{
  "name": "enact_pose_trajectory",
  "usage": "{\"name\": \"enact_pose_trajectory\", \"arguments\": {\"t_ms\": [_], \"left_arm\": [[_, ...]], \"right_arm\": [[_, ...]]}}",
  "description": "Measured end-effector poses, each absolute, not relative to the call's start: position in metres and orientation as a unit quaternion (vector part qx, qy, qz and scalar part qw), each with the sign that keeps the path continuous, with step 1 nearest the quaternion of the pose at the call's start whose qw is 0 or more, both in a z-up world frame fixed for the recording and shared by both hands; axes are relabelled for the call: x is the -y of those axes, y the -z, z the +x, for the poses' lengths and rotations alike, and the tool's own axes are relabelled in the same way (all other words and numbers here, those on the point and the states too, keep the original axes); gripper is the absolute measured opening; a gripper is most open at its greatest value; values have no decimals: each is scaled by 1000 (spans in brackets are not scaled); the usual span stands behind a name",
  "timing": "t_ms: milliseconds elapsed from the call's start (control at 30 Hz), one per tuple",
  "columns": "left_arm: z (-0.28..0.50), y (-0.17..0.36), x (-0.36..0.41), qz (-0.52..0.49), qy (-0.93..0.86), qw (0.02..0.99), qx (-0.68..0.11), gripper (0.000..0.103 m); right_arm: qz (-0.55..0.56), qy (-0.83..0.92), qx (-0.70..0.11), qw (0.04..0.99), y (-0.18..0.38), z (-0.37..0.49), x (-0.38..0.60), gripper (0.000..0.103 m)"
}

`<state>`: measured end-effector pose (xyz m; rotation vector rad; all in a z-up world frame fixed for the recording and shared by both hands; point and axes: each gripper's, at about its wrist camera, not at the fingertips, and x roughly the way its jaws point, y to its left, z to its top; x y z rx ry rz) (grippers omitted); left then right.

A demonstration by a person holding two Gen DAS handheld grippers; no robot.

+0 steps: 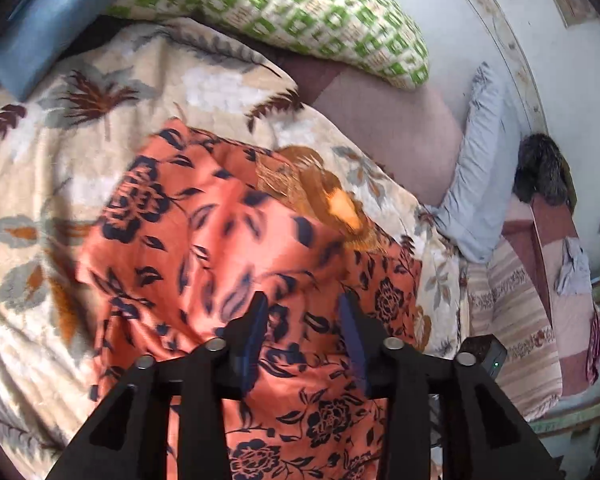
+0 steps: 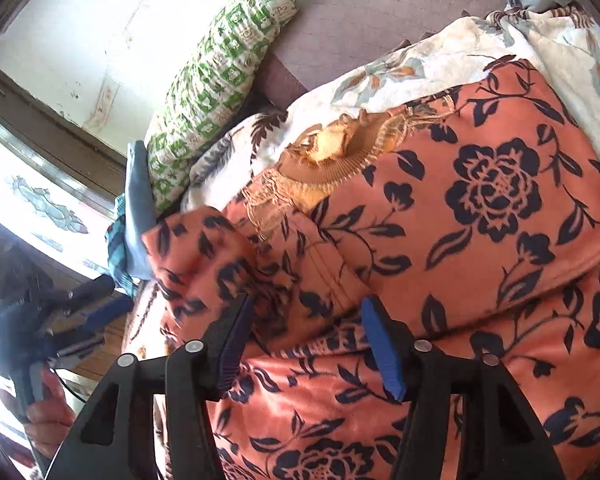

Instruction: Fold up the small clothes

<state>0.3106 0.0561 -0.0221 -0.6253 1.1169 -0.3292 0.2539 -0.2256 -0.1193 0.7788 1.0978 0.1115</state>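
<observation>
In the left wrist view, the left gripper (image 1: 304, 312) fills the lower middle of the frame, its jaws apart with nothing between them, hanging over the orange floral garment (image 1: 204, 248). The garment spreads from the centre of the frame down to the lower edge, lying on the cream leaf-print blanket (image 1: 40, 168) that covers the bed. A gold embroidered neckline (image 1: 324, 196) shows at the garment's upper right. A green checked pillow (image 1: 284, 12) sits along the top of the frame, and a pale blue pillow (image 1: 476, 168) lies at the right.

In the right wrist view, the other gripper appears small at the lower left edge, off the cloth. The right gripper (image 2: 306, 320) stands in the lower middle, jaws likewise apart and empty, just above a sleeve (image 2: 204, 256) that looks turned in over the body of the garment at centre left. The neckline lies in the upper middle; the printed front fills the right half.

The step in hand appears to be an early fold: one sleeve seems tucked in, with the body not yet doubled over. The next move probably calls for both grippers to come down on matching edges of the cloth, pinch a single layer cleanly, and carry it across without dragging the soft blanket beneath.
</observation>
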Motion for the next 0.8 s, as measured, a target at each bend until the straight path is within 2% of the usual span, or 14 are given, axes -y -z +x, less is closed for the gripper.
{"name": "enact_pose_trajectory", "arguments": {"t_ms": [33, 267, 400, 433, 500, 533, 600, 667, 733, 800], "left_arm": [[306, 23, -69, -300, 140, 791, -514, 53], [284, 82, -99, -391, 122, 730, -547, 54], [295, 108, -89, -411, 114, 707, -564, 54], [298, 111, -90, -418, 110, 705, -562, 54], [304, 119, -92, -435, 102, 698, -560, 54], [308, 124, -91, -440, 99, 696, -559, 54], [315, 132, -90, -439, 91, 696, -561, 54], [322, 140, -86, -433, 82, 695, -569, 53], [327, 144, -81, -427, 75, 699, -569, 47], [327, 137, -75, -416, 79, 707, -566, 13]], "right_arm": [[369, -61, -511, 774, 123, 263, 226, 69], [410, -16, -531, 741, 160, 281, 240, 69], [369, -55, -539, 755, 164, 288, 228, 69], [356, -63, -545, 756, 164, 291, 225, 66], [335, -84, -549, 761, 161, 294, 218, 53], [326, -96, -550, 763, 159, 294, 215, 41], [301, -104, -561, 764, 161, 295, 208, 37], [279, -101, -577, 761, 168, 298, 203, 25], [265, -101, -574, 768, 165, 297, 202, 22], [276, -106, -558, 776, 153, 294, 207, 19]]}}
